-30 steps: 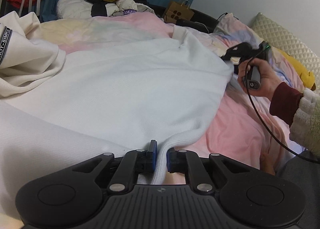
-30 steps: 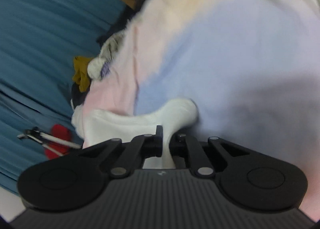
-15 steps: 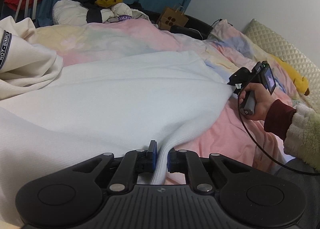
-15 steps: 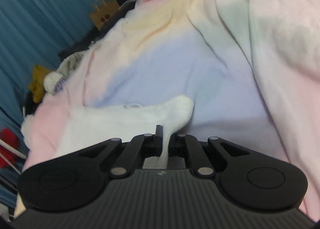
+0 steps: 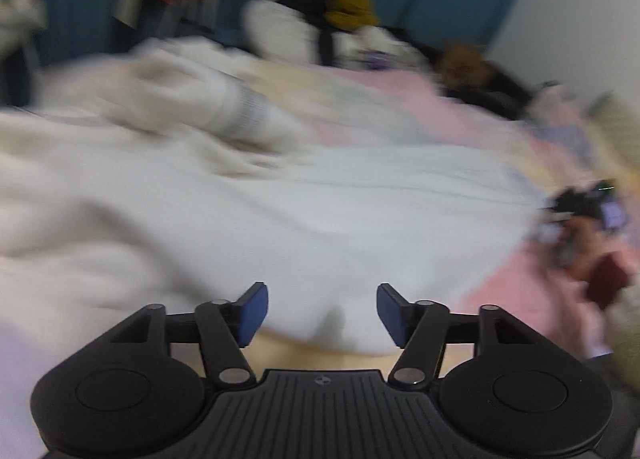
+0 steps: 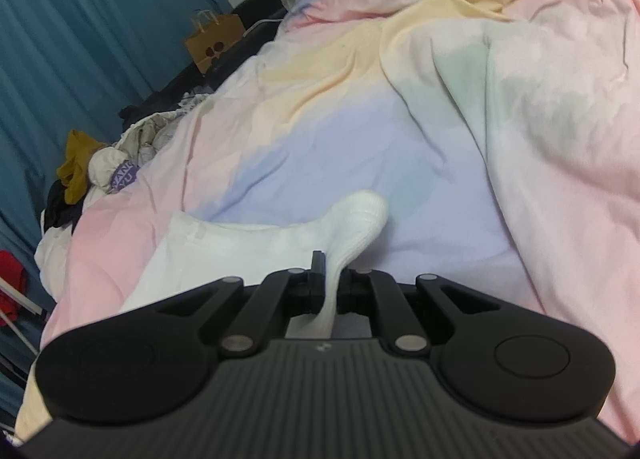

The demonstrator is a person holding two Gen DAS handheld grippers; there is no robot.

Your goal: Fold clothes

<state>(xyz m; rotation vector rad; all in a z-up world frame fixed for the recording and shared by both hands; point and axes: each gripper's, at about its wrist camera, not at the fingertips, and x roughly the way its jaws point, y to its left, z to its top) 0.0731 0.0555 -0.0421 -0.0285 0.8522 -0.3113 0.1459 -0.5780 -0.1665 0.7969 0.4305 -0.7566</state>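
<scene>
A white knit garment (image 5: 340,227) lies spread across the bed in the blurred left wrist view. My left gripper (image 5: 322,313) hangs just above its near hem, its jaws opening, the blue pads (image 5: 252,311) wide apart and clear of the cloth. At the garment's far right corner a person's hand holds my right gripper (image 5: 580,207). In the right wrist view my right gripper (image 6: 332,285) is shut on a bunched white ribbed edge (image 6: 356,223) of the same garment, which trails off to the left over the bedcover.
A pastel pink, yellow and blue bedcover (image 6: 400,119) covers the bed. A cream garment (image 5: 180,99) lies at the left. A heap of clothes (image 5: 328,31) and a brown paper bag (image 6: 212,43) sit at the far edge before a blue curtain (image 6: 80,39).
My left gripper has let go of the white hem, spread its pads and lifted back, swinging toward the cream garment. The right gripper stays shut on the cloth and has rolled more upright.
</scene>
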